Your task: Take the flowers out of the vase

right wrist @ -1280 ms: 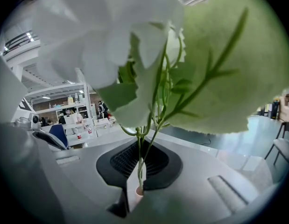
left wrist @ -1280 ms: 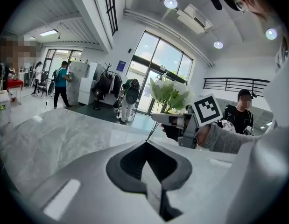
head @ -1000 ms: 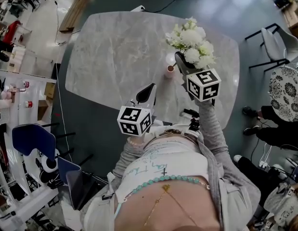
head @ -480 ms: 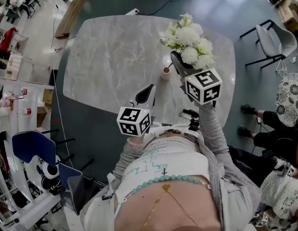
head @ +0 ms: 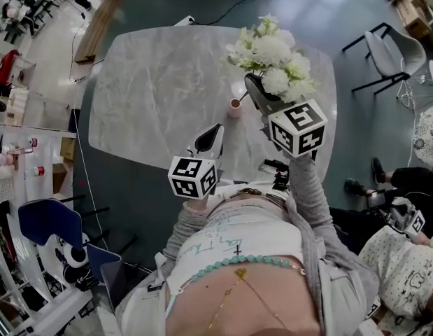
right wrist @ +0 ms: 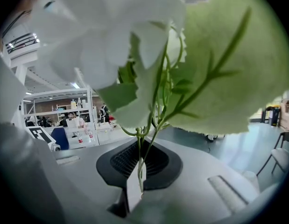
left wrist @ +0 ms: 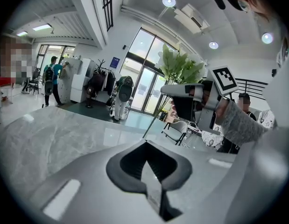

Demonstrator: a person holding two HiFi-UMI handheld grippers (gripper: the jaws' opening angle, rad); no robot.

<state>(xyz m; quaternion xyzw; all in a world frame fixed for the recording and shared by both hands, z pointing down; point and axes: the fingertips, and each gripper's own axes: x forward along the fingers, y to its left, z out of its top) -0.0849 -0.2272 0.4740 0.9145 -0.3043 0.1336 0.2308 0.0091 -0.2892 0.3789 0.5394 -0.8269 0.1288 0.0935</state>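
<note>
Above the pale grey marble-patterned table (head: 153, 82), the right gripper (right wrist: 139, 171) is holding the white flowers (head: 272, 51) up in the air. Its two jaws are pressing together on the thin green stems (right wrist: 143, 146), with petals and broad leaves filling that gripper's view. The small pink vase (head: 234, 107) is standing upright on the table, just to the left of the right gripper (head: 252, 86) in the head view. It is apart from the flowers.

The left gripper (left wrist: 149, 171) is hanging lower, over the table's near edge. Its jaws are meeting with nothing between them. From its own view it is looking across the stone top toward the flowers' green leaves (left wrist: 179, 66).

Each gripper is carrying a marker cube (head: 298, 127) showing black-and-white square patterns rather than words. The faint teal print on the person's light shirt (head: 237, 236) is too small to read.

The table is standing on a dark teal floor (head: 307, 5), where a black cable (head: 233, 9) is trailing away at the far side. A white chair (head: 391, 51) is sitting to the right and a blue chair (head: 45, 219) to the left, near white shelving (head: 13, 128). In the left gripper view, tall glass doors (left wrist: 144, 87) are letting in daylight and round ceiling lights (left wrist: 168, 1) are shining overhead.
</note>
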